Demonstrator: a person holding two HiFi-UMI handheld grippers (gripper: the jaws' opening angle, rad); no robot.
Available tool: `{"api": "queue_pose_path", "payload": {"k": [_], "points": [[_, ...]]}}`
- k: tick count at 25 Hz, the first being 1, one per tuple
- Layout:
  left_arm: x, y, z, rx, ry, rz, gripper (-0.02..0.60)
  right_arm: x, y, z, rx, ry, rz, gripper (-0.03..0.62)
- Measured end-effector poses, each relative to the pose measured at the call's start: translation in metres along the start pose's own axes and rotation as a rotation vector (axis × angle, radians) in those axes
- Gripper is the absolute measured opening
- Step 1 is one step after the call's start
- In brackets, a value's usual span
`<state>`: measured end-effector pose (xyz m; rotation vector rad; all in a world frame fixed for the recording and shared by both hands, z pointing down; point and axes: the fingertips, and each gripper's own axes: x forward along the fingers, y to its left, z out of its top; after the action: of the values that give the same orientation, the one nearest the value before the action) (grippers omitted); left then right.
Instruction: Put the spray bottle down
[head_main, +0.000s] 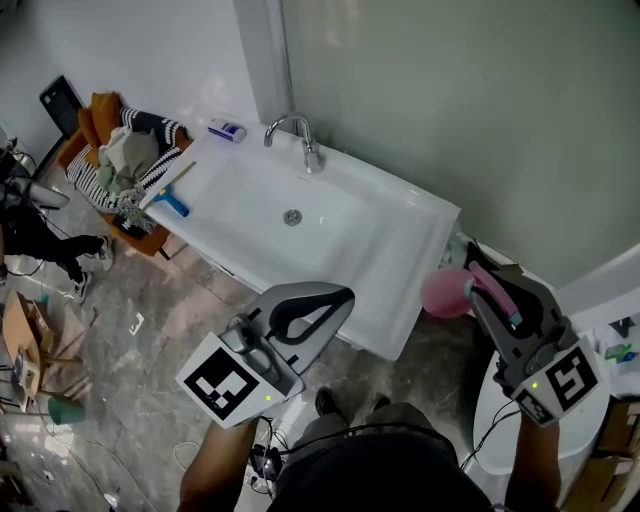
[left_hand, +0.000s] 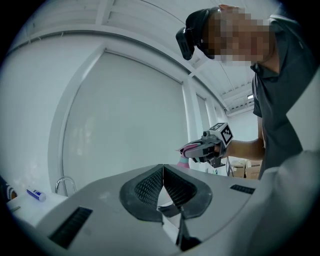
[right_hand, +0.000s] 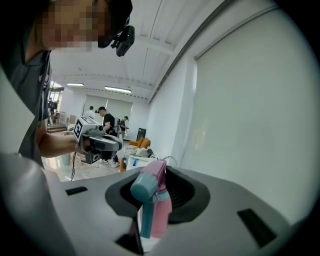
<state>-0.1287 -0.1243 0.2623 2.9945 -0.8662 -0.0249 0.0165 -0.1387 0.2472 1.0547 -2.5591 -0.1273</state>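
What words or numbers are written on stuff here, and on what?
No text here can be read.
On the left cube and right cube: black-and-white squares only, no letters.
On the tube on the sink: print too small to read.
On the spray bottle: no label shows.

Spray bottle (head_main: 443, 292) neck partly behind right gripper (head_main: 487, 278); small sink-rim item (head_main: 227, 130) indistinct

- Left gripper (head_main: 345, 294) and right gripper (head_main: 476, 266): grey moulded shells, black ribbed pads (left_hand: 146, 191).
- Black-and-white marker cube (head_main: 228, 385) on each, apparently with a small green light.
- Dark grey short-sleeved shirt (left_hand: 282, 95); black head camera (left_hand: 192, 29).
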Motion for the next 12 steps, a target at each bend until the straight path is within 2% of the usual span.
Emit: {"api": "queue_pose_path", "payload": {"k": [6,12], "points": [[0.002,0.007,-0.005,-0.014,0.003,-0.024,0.006,0.008,0.0,0.001,-0.002,0.012,0.001,0.087],[0.031,0.008,-0.009,-0.034,0.016,-0.016,0.006,0.01,-0.029,-0.01,0.008,-0.008,0.005,0.087]]}}
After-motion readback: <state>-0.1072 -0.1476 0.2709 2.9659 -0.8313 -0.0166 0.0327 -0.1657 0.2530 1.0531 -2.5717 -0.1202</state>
